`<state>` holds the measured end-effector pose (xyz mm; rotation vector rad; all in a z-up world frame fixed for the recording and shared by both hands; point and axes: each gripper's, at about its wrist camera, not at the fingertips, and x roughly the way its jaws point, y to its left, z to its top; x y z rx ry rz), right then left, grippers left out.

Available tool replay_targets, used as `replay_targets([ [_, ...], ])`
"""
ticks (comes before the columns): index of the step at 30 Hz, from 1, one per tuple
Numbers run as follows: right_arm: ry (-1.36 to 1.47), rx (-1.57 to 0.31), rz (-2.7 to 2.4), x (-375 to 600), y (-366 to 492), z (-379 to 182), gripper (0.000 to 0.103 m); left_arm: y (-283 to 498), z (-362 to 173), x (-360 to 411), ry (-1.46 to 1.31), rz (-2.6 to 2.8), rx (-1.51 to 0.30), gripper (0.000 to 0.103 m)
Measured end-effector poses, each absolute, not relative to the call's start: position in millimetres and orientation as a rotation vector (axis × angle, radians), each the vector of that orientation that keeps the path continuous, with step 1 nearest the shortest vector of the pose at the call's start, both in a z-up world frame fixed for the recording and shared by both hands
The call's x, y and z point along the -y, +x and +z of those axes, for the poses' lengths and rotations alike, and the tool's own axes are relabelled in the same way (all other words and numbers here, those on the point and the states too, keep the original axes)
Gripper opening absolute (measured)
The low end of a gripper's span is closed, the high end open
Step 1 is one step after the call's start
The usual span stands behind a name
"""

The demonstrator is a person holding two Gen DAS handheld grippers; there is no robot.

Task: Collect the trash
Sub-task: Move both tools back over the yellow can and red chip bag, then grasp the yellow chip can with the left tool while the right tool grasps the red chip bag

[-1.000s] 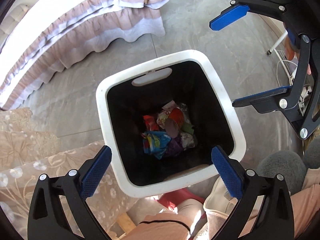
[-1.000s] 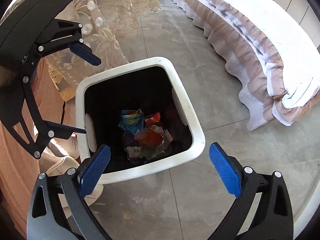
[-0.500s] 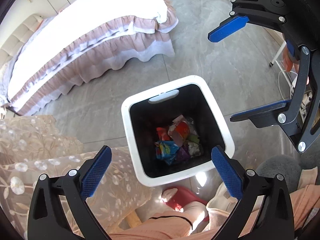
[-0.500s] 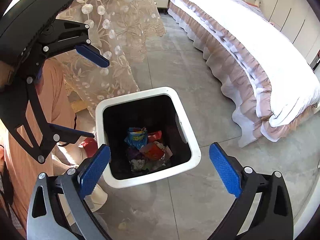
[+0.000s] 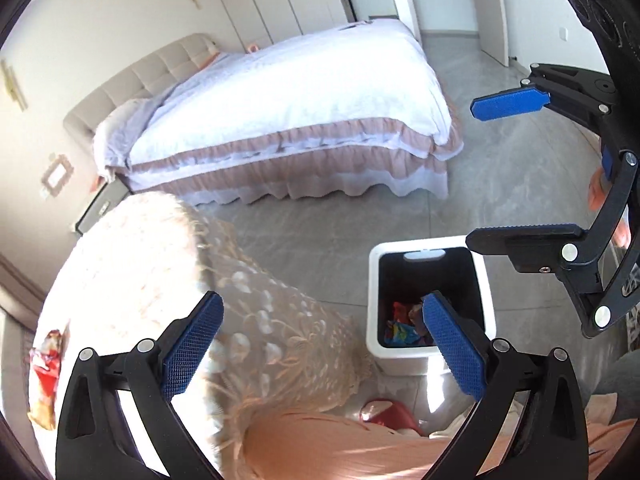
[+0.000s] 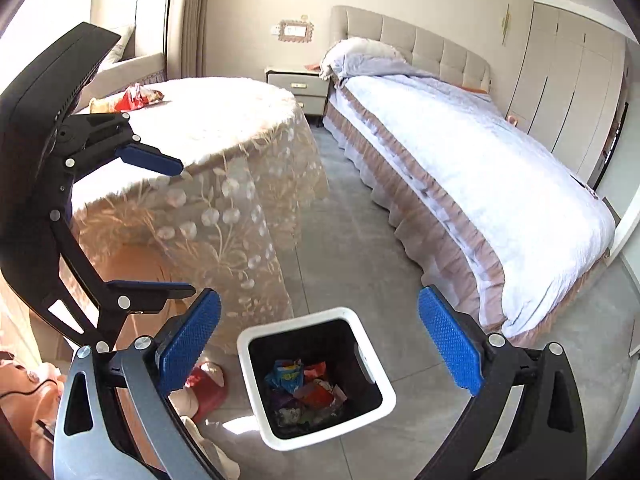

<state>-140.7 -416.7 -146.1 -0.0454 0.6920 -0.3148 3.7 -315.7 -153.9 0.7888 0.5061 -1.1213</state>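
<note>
A: Both cams are looking over a big bed with white quilt and pink ruffled skirt [image 6: 460, 168], well apart from everything. Nearer, there's a round table under a cream lace cloth [image 6: 224, 120], w/ a red-and-orange crinkly snack wrapper [image 6: 138, 98] lying on its far side.

B: And the bin?

A: White square plastic trash bin w/ black liner [image 6: 256, 344] is sitting on the grey tile floor [image 6: 348, 240] just beside the table, colourful wrappers [image 6: 304, 384] already piled in the bottom.

B: Grippers?

A: Left gripper [image 5: 320, 344] is hanging wide open, nothing between the blue pads. Right gripper [image 6: 320, 344], same: spread wide, holding nothing.

B: So what's the step, imo?

A: Prob. going for that wrapper on the table. To do it well: come in low and flat over the tabletop, pinch the wrapper only, not the lace, which looks loose and could snag or drag.

B: Anything in the way?

A: The person's peach-clad legs [image 5: 360, 444] are right by the table edge, and a red slipper [image 6: 204, 388] is sitting just beside the bin. The grippers are close together too, so watch they aren't knocking.
</note>
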Motion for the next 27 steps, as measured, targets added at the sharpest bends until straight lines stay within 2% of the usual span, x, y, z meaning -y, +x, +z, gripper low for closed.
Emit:
replay_targets([
  [6,-0.023,-0.558,-0.232,384,-82,-94,0.099,56,-104,249,0.662,-0.952,-0.434,0.098],
  [11,0.018,-0.524,-0.103,362,-27,-66,0.099,103,-80,200,0.579,-0.849,-0.421,0.098],
  [17,-0.062,-0.515,0.024,313,47,-49,0.099,157,-67,154,0.550,-0.779,-0.374,0.098],
  [27,-0.128,-0.524,0.195,256,162,-50,0.099,256,-72,86,0.485,-0.672,-0.437,0.098],
])
